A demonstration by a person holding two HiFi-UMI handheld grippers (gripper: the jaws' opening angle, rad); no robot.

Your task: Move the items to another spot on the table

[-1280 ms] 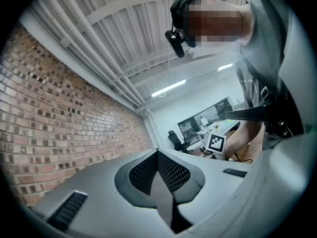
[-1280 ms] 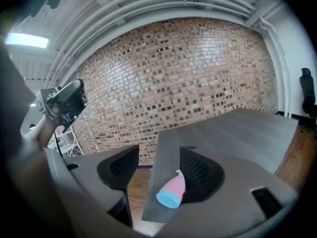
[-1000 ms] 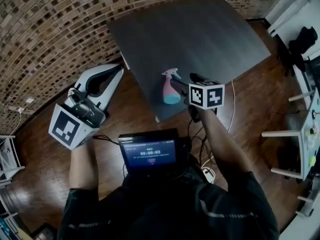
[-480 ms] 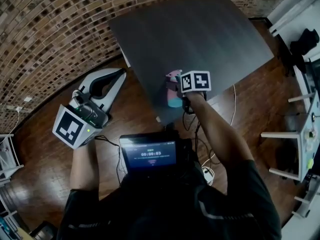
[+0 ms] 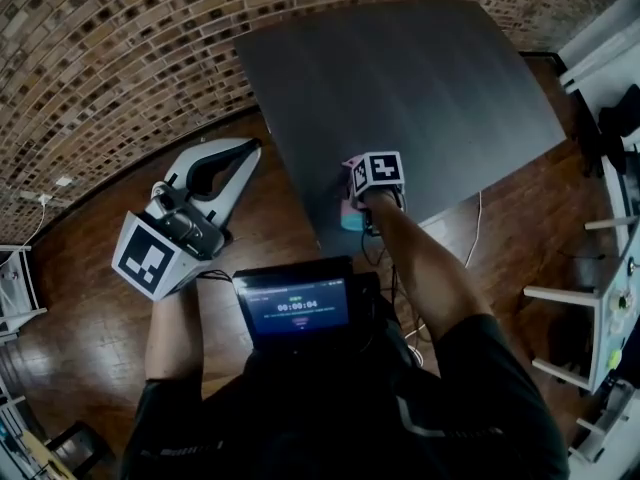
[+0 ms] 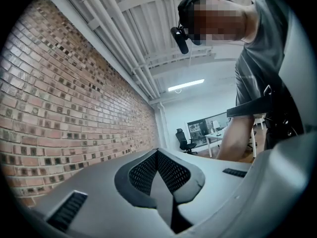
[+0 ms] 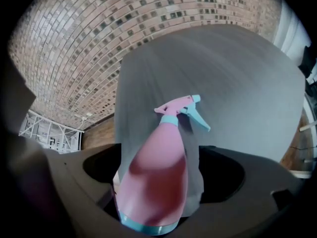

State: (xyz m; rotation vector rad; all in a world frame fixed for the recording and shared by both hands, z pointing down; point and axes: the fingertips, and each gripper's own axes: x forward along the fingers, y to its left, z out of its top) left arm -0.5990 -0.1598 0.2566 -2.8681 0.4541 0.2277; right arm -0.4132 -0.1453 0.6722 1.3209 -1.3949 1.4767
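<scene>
A pink spray bottle (image 7: 156, 167) with a teal base and teal trigger stands near the front edge of the dark grey table (image 5: 400, 68). In the head view only its pink top and teal base (image 5: 347, 220) show beside my right gripper (image 5: 365, 183), whose marker cube covers the rest. That gripper is open, with the bottle between its jaws. Table surface shows between the bottle and the right jaw. My left gripper (image 5: 250, 150) hangs over the wooden floor left of the table. It is shut and holds nothing, its mesh pads (image 6: 143, 172) meeting at the tip.
The table's front corner (image 5: 322, 243) lies just below the bottle. A small screen (image 5: 297, 308) sits at the person's chest. A brick wall (image 5: 100, 48) runs behind, white furniture (image 5: 600, 298) stands at right, and a cable (image 5: 470, 228) hangs off the table edge.
My right gripper has moved left from beside the spray bottle to straddle it, so its cube now covers most of the bottle. The left gripper has barely shifted.
</scene>
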